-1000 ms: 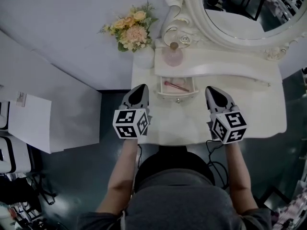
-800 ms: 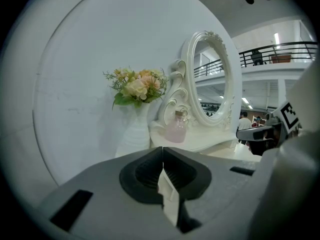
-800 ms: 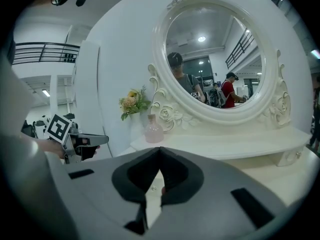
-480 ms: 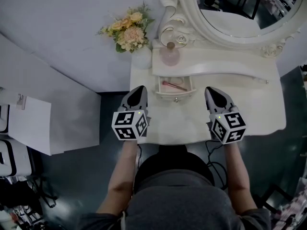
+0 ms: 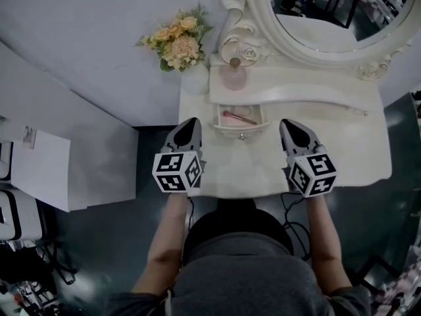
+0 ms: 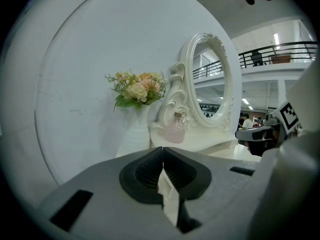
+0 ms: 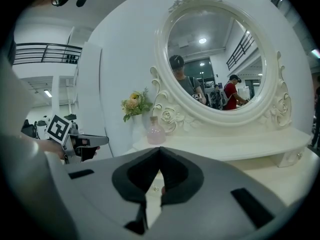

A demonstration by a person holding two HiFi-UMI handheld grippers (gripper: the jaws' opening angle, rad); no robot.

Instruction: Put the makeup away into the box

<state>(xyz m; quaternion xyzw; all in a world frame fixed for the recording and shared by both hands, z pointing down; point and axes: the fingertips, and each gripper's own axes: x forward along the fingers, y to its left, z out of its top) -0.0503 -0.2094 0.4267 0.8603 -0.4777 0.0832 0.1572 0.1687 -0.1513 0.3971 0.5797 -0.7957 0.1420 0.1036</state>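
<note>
A small open drawer (image 5: 241, 118) in the white dressing table (image 5: 355, 157) holds a slim pink makeup stick (image 5: 239, 118). My left gripper (image 5: 192, 123) hovers over the table's left front, shut with nothing in it. My right gripper (image 5: 290, 125) hovers at the right of the drawer, also shut and empty. In the left gripper view the jaws (image 6: 163, 164) meet tip to tip; the right gripper view shows the same (image 7: 159, 165). A pink perfume bottle (image 5: 235, 76) stands on the raised shelf above the drawer.
A white vase of yellow and peach flowers (image 5: 176, 41) stands at the table's back left corner. An ornate oval mirror (image 5: 329, 18) rises behind the shelf. A grey wall runs along the left, and a white cabinet (image 5: 39, 170) stands on the dark floor at left.
</note>
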